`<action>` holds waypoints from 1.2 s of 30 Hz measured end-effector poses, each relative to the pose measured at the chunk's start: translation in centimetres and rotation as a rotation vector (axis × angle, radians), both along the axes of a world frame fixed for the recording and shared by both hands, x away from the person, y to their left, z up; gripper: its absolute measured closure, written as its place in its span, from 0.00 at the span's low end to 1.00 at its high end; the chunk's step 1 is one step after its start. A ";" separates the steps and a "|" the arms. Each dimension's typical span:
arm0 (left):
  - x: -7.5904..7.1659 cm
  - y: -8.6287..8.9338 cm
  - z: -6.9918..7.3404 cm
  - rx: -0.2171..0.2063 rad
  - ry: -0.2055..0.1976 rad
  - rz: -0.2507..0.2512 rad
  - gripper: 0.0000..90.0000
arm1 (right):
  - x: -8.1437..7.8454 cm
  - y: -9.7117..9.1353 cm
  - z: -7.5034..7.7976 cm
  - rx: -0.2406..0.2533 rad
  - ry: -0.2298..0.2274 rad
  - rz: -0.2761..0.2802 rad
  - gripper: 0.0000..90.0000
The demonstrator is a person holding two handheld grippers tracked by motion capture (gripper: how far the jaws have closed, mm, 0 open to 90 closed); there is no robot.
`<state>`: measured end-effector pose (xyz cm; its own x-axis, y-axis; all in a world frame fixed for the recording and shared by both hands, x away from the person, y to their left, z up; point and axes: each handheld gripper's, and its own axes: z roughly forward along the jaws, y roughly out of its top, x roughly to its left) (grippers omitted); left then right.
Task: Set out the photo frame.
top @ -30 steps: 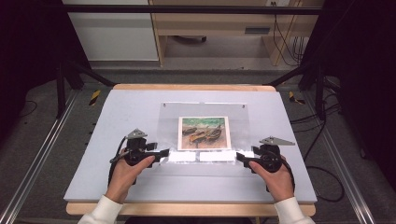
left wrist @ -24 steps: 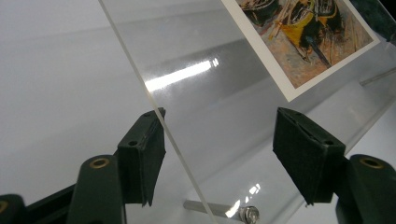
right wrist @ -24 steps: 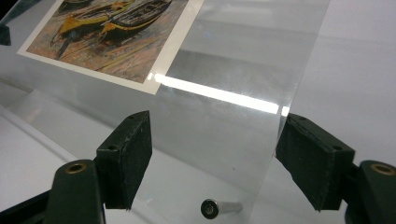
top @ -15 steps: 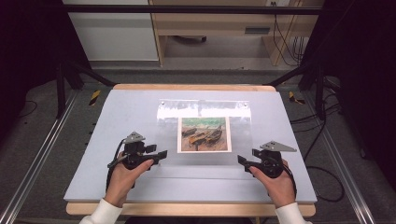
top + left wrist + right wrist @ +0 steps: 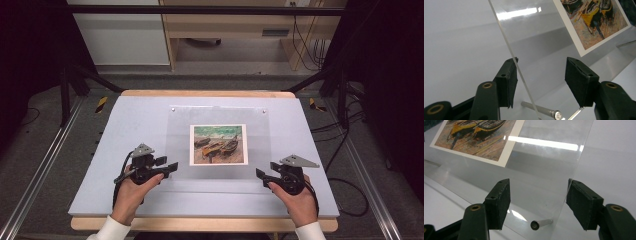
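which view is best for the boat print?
High view: the whole boat print shows under the clear acrylic sheet. Left gripper view catches one corner of it, cropped at the top; right gripper view likewise.

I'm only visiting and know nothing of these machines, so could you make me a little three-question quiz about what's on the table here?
1. True or false: the picture of boats lies under a clear sheet.
2. Which gripper has the sheet's edge between its jaws?
A. left gripper
B. right gripper
C. both
3. What small metal part pokes from the sheet's near corners?

Key:
1. True.
2. C; both sets of jaws stand apart, not pressing, and have just been closing.
3. A short silver pin.
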<state>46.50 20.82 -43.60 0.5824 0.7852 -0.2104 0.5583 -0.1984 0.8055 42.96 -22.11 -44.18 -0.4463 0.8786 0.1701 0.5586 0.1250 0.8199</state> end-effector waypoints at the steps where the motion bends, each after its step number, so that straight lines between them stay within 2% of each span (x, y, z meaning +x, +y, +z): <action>1: -0.1 0.0 0.0 0.000 -0.002 0.001 0.48 | -0.1 0.0 0.0 0.003 0.000 -0.007 0.42; 9: -0.9 0.0 0.1 0.013 -0.020 0.011 0.51 | -0.9 0.0 0.0 -0.014 -0.018 -0.013 0.46; 17: -1.9 0.2 0.0 0.006 -0.027 0.027 0.57 | -1.8 0.0 0.0 -0.033 -0.032 -0.021 0.52; 23: -2.7 0.1 0.1 0.026 -0.036 0.035 0.60 | -2.4 0.0 0.0 -0.047 -0.041 -0.029 0.57; 36: -3.9 0.1 0.0 0.046 -0.050 0.045 0.65 | -3.4 -0.4 -0.1 -0.040 -0.038 -0.034 0.66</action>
<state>42.64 20.92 -43.63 0.5549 0.8192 -0.1452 0.5270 -0.2110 0.8232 39.59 -22.47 -44.32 -0.4220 0.8989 0.1177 0.5312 0.1400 0.8356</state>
